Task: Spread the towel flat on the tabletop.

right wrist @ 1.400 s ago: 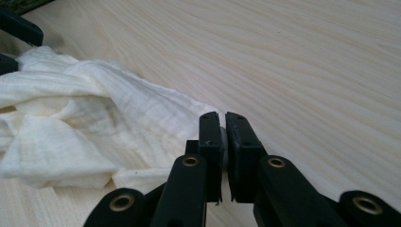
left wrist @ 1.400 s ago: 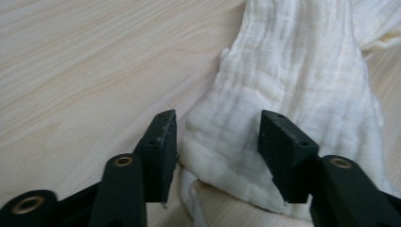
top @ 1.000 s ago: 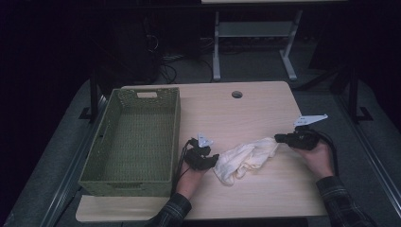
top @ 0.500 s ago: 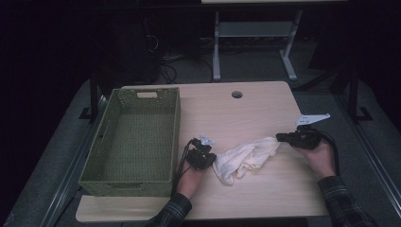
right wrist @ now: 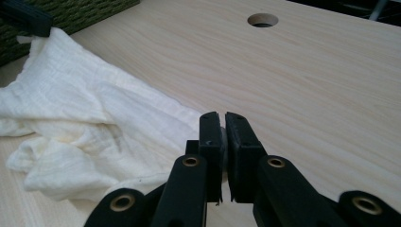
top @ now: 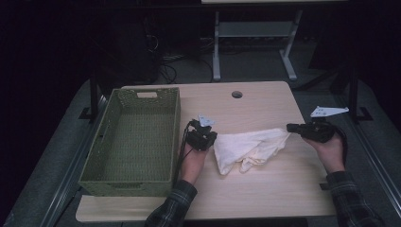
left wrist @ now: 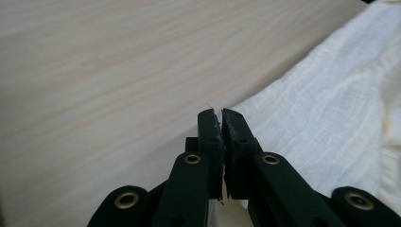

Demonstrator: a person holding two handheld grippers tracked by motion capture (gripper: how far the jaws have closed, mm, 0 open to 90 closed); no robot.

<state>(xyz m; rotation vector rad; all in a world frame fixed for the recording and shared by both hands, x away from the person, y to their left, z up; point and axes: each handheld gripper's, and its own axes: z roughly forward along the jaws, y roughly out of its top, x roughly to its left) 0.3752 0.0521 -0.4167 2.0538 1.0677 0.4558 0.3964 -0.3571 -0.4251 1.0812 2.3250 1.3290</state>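
Dark room, pale wooden table (top: pixel 265 189). High view: cream cloth (top: pixel 246 149) lies right of the green basket (top: pixel 130 177), stretched between left gripper (top: pixel 211 138) and right gripper (top: pixel 289 127). Gripper views: left fingers (left wrist: pixel 210 135) have just closed on the cloth's edge; right fingers (right wrist: pixel 210 137) are clamped on its other corner. Judged step: spreading; next, lift evenly.

Probably a lab: a bare wooden table (top: pixel 265 189), tangled floor cables (top: pixel 165 71) and a metal desk frame (top: pixel 250 33) in the dark.
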